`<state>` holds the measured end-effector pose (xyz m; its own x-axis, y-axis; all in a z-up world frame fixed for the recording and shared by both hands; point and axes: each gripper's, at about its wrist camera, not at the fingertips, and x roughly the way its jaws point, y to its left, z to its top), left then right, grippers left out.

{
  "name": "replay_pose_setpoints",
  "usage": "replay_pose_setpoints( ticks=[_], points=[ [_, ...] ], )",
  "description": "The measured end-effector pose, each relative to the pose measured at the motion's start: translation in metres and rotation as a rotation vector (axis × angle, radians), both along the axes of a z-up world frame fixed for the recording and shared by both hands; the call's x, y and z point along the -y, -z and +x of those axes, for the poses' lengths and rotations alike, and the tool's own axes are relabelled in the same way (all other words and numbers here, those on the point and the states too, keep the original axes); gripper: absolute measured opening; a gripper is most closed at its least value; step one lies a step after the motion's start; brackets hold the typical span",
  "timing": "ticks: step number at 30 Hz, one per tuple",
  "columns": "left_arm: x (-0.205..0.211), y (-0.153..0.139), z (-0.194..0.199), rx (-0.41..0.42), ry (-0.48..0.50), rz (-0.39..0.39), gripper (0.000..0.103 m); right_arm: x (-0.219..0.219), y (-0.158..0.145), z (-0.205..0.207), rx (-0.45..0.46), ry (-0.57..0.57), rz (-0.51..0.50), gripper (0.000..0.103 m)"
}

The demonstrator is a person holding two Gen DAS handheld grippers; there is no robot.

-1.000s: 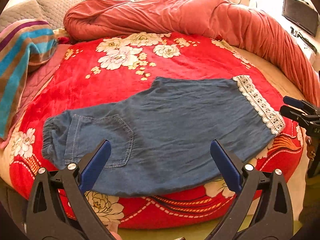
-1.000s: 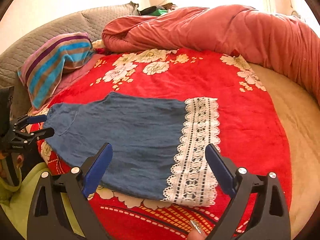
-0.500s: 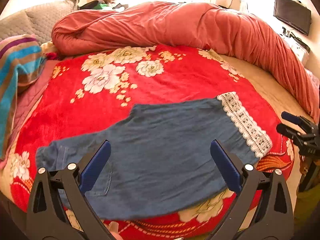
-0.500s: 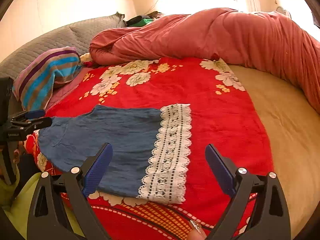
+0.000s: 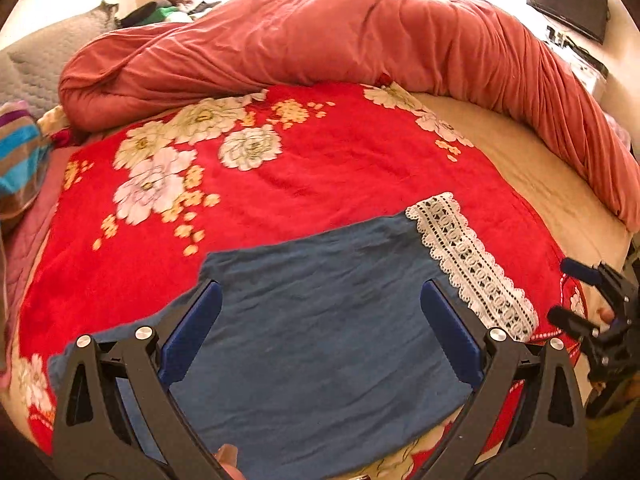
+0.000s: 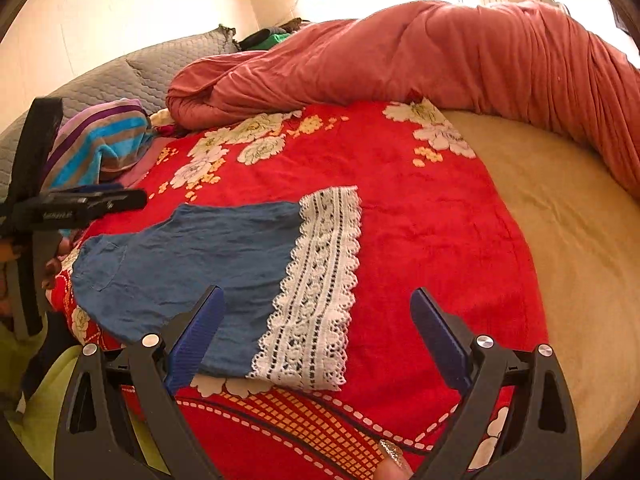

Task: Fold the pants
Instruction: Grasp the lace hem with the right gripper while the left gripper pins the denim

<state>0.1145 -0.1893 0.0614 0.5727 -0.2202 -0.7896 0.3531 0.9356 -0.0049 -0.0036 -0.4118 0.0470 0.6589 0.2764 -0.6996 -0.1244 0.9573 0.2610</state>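
Note:
Blue denim pants with a white lace hem lie flat on a red floral blanket. My left gripper hovers open over the middle of the pants with nothing between its fingers. The waist end is partly hidden behind its left finger. In the right wrist view the pants stretch to the left, and the lace hem lies under my open, empty right gripper. Each gripper shows at the edge of the other's view: the right gripper beside the hem, the left gripper beside the waist.
A rolled salmon duvet runs along the back and right of the bed. A striped pillow and a grey quilted headboard are at the left. Bare beige sheet lies right of the blanket. A dark screen hangs at the far right.
Both grippers have moved forward over the bed; the pants now sit lower in both views, under the fingers. The pants themselves have not moved. Both grippers stay open.

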Motion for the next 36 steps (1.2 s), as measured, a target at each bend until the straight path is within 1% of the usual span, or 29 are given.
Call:
replay_pose_setpoints(
  ticks=[6, 9, 10, 13, 16, 19, 21, 23, 25, 26, 28, 29, 33, 36],
  points=[
    [0.024, 0.014, 0.029, -0.012, 0.036, 0.049, 0.093, 0.003, 0.019, 0.001, -0.053, 0.005, 0.063, 0.093],
    [0.034, 0.02, 0.045, -0.009, 0.065, 0.05, 0.093, 0.0, 0.027, 0.001, -0.076, -0.006, 0.08, 0.093],
    [0.038, 0.024, 0.052, -0.014, 0.083, 0.037, 0.093, -0.002, 0.03, 0.0, -0.085, -0.008, 0.086, 0.093],
    [0.049, 0.036, 0.07, -0.05, 0.107, 0.003, 0.093, -0.004, 0.039, 0.001, -0.117, -0.004, 0.114, 0.093],
    [0.064, 0.052, 0.083, -0.084, 0.129, 0.035, 0.093, -0.004, 0.044, 0.0, -0.133, 0.008, 0.135, 0.093],
    [0.075, 0.068, 0.094, -0.143, 0.154, 0.048, 0.093, -0.001, 0.048, 0.001, -0.147, 0.037, 0.172, 0.093],
    [0.079, 0.077, 0.099, -0.148, 0.149, 0.057, 0.093, -0.002, 0.049, 0.002, -0.152, 0.032, 0.205, 0.092],
    [0.081, 0.083, 0.103, -0.151, 0.155, 0.052, 0.093, -0.006, 0.049, 0.003, -0.156, 0.015, 0.191, 0.083],
    [0.083, 0.088, 0.105, -0.158, 0.172, 0.049, 0.092, -0.008, 0.053, 0.006, -0.164, 0.012, 0.192, 0.081],
    [0.085, 0.091, 0.106, -0.164, 0.183, 0.061, 0.086, -0.008, 0.054, 0.007, -0.167, 0.016, 0.195, 0.076],
    [0.087, 0.098, 0.108, -0.172, 0.196, 0.083, 0.079, -0.009, 0.056, 0.01, -0.167, 0.008, 0.209, 0.075],
    [0.087, 0.102, 0.108, -0.18, 0.208, 0.075, 0.076, -0.01, 0.056, 0.011, -0.166, 0.005, 0.21, 0.075],
    [0.089, 0.112, 0.113, -0.199, 0.234, 0.062, 0.076, -0.016, 0.06, 0.017, -0.167, -0.012, 0.212, 0.075],
    [0.089, 0.117, 0.116, -0.209, 0.246, 0.042, 0.075, -0.016, 0.061, 0.02, -0.162, -0.012, 0.22, 0.067]
  ],
)
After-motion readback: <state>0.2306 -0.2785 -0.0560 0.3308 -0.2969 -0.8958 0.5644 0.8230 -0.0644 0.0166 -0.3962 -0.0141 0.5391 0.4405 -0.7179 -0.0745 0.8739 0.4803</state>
